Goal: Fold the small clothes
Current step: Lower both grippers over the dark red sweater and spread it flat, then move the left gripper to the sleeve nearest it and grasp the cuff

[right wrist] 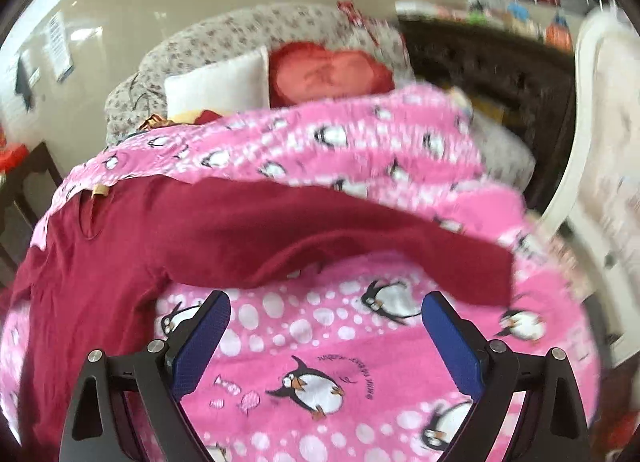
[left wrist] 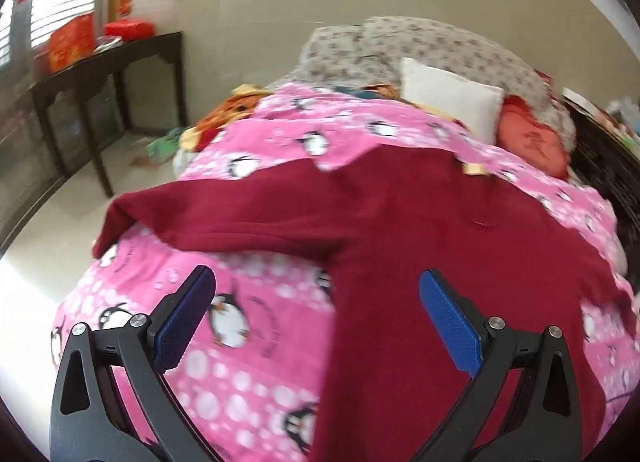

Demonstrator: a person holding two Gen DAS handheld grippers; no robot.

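A dark red long-sleeved top [left wrist: 420,229] lies spread flat on a pink penguin-print blanket [left wrist: 256,342]. Its one sleeve [left wrist: 200,213] reaches out to the left edge of the bed; in the right wrist view the other sleeve [right wrist: 340,238] stretches to the right. My left gripper [left wrist: 316,282] hovers open above the blanket and the top's lower body, nothing between its blue pads. Over the blanket [right wrist: 320,342] just below the right sleeve, my right gripper [right wrist: 326,306] stands open and holds nothing.
A white pillow [left wrist: 452,101], a red cushion [left wrist: 532,141] and a floral quilt [left wrist: 420,45] pile at the head of the bed. A dark side table [left wrist: 104,73] with red boxes stands at left. A white frame [right wrist: 592,149] stands right of the bed.
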